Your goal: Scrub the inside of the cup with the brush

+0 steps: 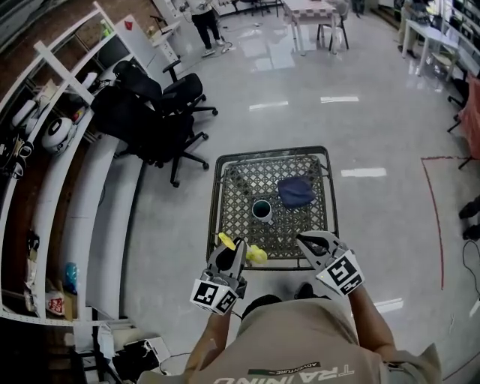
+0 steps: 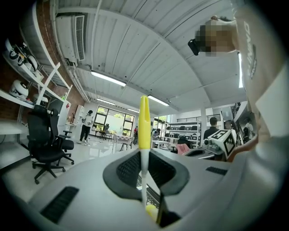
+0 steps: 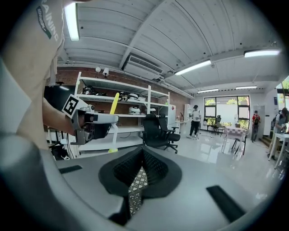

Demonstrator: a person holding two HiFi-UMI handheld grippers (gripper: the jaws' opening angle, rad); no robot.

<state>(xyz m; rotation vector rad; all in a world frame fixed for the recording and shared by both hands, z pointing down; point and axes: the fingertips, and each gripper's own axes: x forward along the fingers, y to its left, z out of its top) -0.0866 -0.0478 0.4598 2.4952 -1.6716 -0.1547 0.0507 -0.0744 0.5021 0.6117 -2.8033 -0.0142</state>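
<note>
A dark cup (image 1: pixel 262 209) with a pale inside stands upright near the middle of a metal mesh table (image 1: pixel 225 217). My left gripper (image 1: pixel 238 246) hovers over the table's near edge, shut on a yellow brush (image 1: pixel 256 254). In the left gripper view the brush (image 2: pixel 144 118) rises upright from between the closed jaws of this gripper (image 2: pixel 144 158). My right gripper (image 1: pixel 303 241) is at the near right edge of the table, shut and holding nothing. In the right gripper view its jaws (image 3: pixel 142 152) meet, and the left gripper (image 3: pixel 92 125) with the brush (image 3: pixel 114 103) is at the left.
A folded blue cloth (image 1: pixel 296 191) lies on the table right of the cup. A black office chair (image 1: pixel 161 120) and white shelving (image 1: pixel 52 165) stand to the left. A person (image 1: pixel 204 19) stands far off across the glossy floor.
</note>
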